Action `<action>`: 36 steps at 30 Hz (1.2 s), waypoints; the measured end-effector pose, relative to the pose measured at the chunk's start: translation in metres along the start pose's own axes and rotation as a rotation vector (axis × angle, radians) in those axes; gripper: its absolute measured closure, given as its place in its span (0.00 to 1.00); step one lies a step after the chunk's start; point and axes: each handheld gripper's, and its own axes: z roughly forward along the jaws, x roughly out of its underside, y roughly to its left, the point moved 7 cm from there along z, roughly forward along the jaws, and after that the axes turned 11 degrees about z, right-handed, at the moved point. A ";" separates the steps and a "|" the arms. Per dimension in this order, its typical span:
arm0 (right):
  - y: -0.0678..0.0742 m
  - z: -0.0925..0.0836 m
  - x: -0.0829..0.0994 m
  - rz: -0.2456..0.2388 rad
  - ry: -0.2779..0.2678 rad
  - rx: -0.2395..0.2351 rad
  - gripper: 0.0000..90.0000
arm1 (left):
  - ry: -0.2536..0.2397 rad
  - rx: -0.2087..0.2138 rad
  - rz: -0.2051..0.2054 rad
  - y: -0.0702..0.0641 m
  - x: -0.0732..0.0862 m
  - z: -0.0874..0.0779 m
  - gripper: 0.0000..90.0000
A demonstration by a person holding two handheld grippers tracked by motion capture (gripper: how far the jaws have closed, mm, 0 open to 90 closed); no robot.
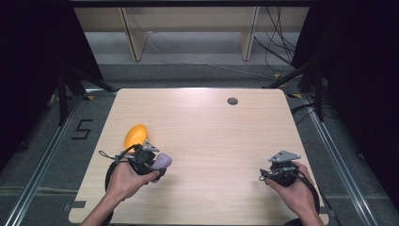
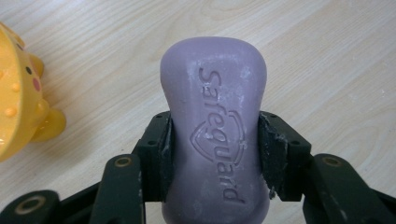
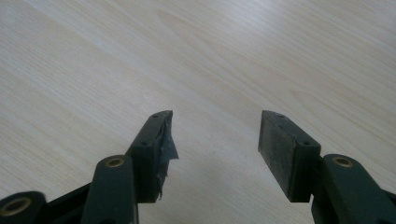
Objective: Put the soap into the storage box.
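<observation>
Soap: purple bar (image 2: pixel 214 140) with raised lettering and a shield mark on its upper face, clamped at its narrow waist between the two black jaws of the left hand-held gripper (image 2: pixel 214 154); in the high view the bar (image 1: pixel 163 161) sticks out past the jaw tips toward the middle of the counter, above the left half, nearer the near edge than the far one.
Left hand-held gripper: closed on the soap, both pads pressed flat against its sides; held in the person's left hand (image 1: pixel 126 181) near the near-left corner of the counter (image 1: pixel 211 132), with a black cable looping from it.
Pads: whitish scuffs and crumbs show on the right-hand pad (image 2: pixel 273 154) in the left gripper view.
Soap dish: yellow-orange dish (image 1: pixel 135 136) with small coloured dots and stubby feet, lying on the counter just beyond the left hand-held gripper, toward the left edge; in the left gripper view it (image 2: pixel 18 102) sits at the left border, tilted, apart from the soap.
Right hand-held gripper: (image 3: pixel 215 140) jaws stand wide apart with bare wood between them, holding nothing; the left pad's covering is torn and curls off. In the high view it (image 1: pixel 281 165) rests in the person's right hand (image 1: pixel 294 190) near the near-right corner, grey three-cornered plate on top.
Counter: pale wood grain, with a small round dark hole (image 1: pixel 232 100) close to the far edge.
</observation>
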 end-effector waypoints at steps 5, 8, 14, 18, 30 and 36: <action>0.000 0.000 0.000 0.001 -0.001 0.000 0.50 | -0.005 0.004 -0.017 0.002 0.000 -0.001 0.54; -0.001 0.000 0.000 -0.011 -0.006 0.000 0.50 | -0.015 -0.004 -0.017 0.003 0.000 -0.001 0.54; -0.001 0.000 -0.001 -0.006 -0.012 0.002 0.50 | -0.025 -0.009 -0.029 0.007 0.000 -0.004 0.54; -0.002 0.000 -0.002 -0.015 -0.021 0.004 0.50 | -0.030 -0.015 -0.041 0.011 0.000 -0.005 0.54; -0.002 0.000 -0.001 0.003 -0.011 0.008 0.49 | -0.023 -0.025 -0.054 0.019 0.001 -0.010 0.54; -0.002 0.000 -0.001 0.005 -0.011 0.009 0.49 | -0.030 -0.034 -0.067 0.022 0.002 -0.010 0.54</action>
